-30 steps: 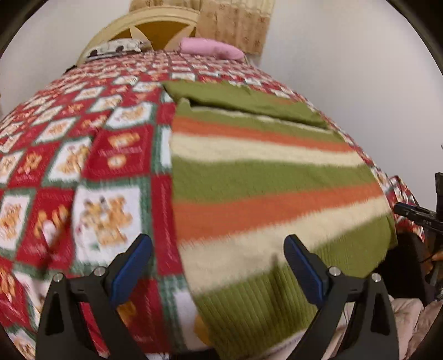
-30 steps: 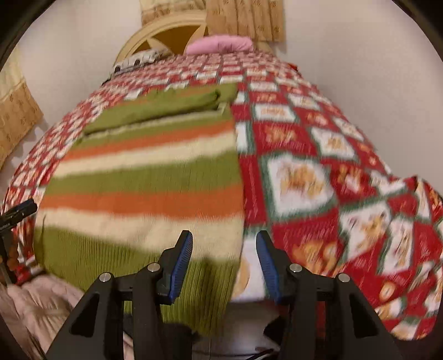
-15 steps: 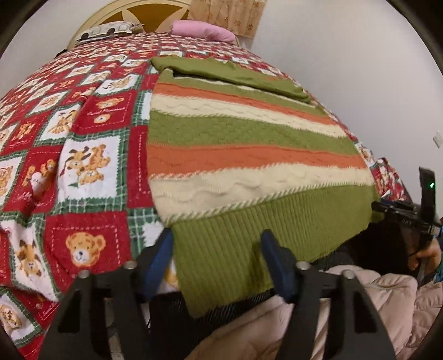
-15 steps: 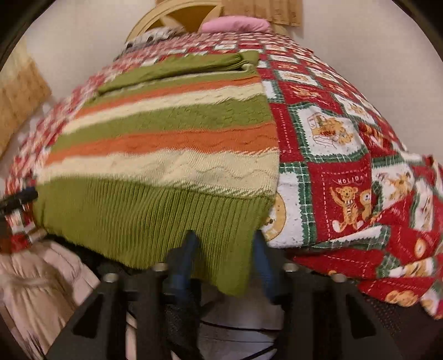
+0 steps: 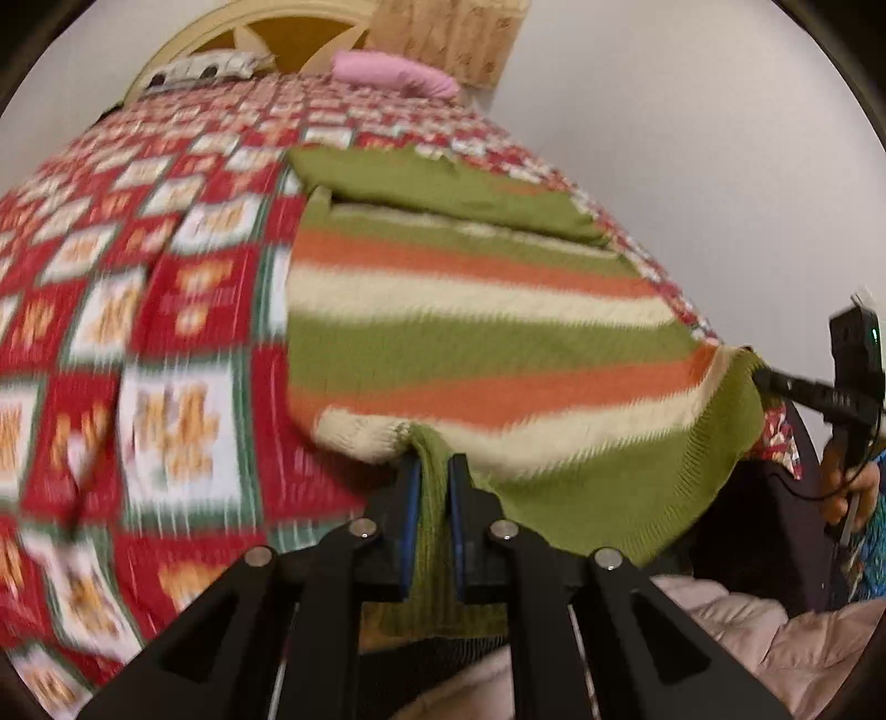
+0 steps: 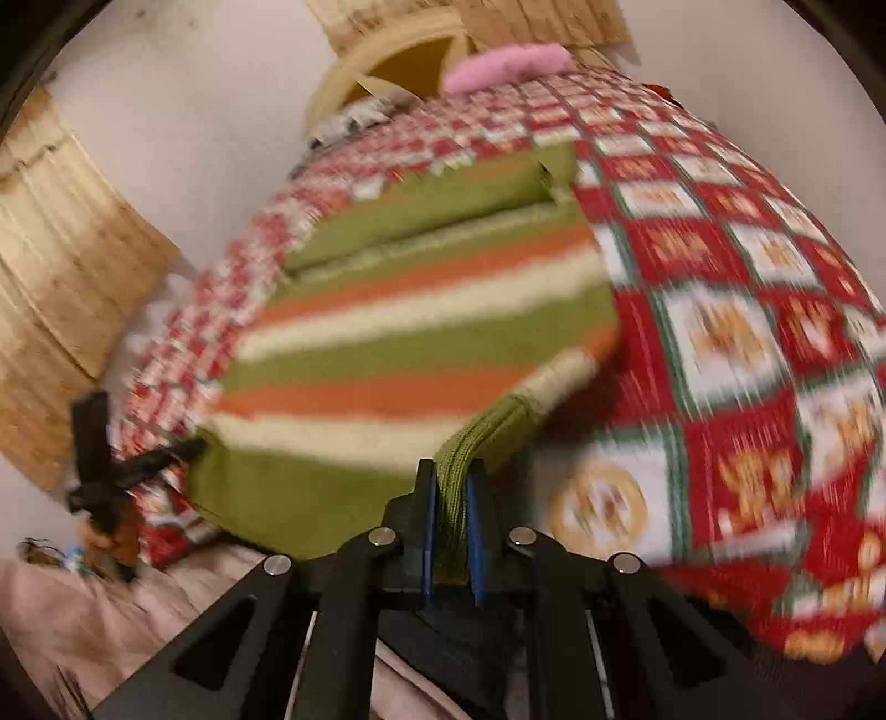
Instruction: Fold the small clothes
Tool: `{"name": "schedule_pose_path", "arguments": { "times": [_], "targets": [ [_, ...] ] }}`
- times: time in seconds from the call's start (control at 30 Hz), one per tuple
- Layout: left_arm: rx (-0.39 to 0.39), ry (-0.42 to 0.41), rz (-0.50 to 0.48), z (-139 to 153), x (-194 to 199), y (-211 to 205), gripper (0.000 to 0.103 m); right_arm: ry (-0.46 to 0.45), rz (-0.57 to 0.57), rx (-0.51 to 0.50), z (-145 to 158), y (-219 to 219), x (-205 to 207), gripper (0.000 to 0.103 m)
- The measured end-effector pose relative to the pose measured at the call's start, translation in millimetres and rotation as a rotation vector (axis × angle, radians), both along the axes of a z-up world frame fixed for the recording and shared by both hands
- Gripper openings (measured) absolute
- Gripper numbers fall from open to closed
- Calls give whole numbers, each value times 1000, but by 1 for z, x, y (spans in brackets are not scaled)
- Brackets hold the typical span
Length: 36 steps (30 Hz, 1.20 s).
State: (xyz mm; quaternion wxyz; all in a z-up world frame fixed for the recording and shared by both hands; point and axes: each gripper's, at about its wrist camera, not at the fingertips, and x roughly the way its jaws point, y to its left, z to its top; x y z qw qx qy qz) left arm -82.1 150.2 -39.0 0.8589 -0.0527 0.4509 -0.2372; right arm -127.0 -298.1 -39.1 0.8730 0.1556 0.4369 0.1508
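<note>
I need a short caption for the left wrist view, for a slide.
Left tool shut on the green hem of a striped sweater lying on a red patterned bedspread.

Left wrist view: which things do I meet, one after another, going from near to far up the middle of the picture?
Left gripper → striped sweater → quilt → pink pillow → headboard.

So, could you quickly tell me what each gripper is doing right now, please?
Left gripper: closed on the green ribbed hem of the striped sweater.
Right gripper: closed on the same hem, at its other corner.
</note>
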Motion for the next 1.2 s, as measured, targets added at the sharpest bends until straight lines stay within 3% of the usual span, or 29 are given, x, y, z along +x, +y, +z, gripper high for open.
{"name": "schedule_pose_path", "arguments": {
  "times": [0.13, 0.23, 0.37, 0.53, 0.6, 0.67, 0.7, 0.77, 0.93, 0.97, 1.07, 1.2],
  "targets": [
    [-5, -8, 18, 15, 39, -1, 10, -45, -26, 6, 18, -3, 52, 9],
    [-20, 10, 57, 19, 69, 5, 13, -43, -109, 38, 14, -21, 96, 9],
    [-8, -53, 102, 33, 87, 22, 27, 13, -247, 112, -17, -53, 144, 9],
    [8, -92, 88, 37, 96, 38, 40, 71, -280, 100, -58, -55, 168, 9],
    [1, -91, 60, 34, 101, 34, 57, 48, -275, 77, -58, -52, 167, 9],
    [21, -104, 14, 27, 106, 25, 68, 41, -273, 67, -57, -52, 167, 9],
    [37, -112, 0, 25, 109, 19, 68, 42, -272, 66, -57, -53, 167, 9],
    [69, -114, -24, 15, 115, 4, 68, 46, -271, 63, -58, -53, 166, 9],
    [65, -126, -25, -2, 123, -12, 65, 47, -278, 47, -58, -49, 165, 10],
    [62, -118, -25, -6, 124, -13, 57, 46, -277, 43, -58, -49, 165, 10],
    [34, -91, -18, -13, 122, -13, 20, 45, -275, 32, -58, -48, 165, 10],
    [45, -149, -21, -9, 113, -17, 19, 35, -262, 47, -55, -48, 166, 14]
  ]
}}
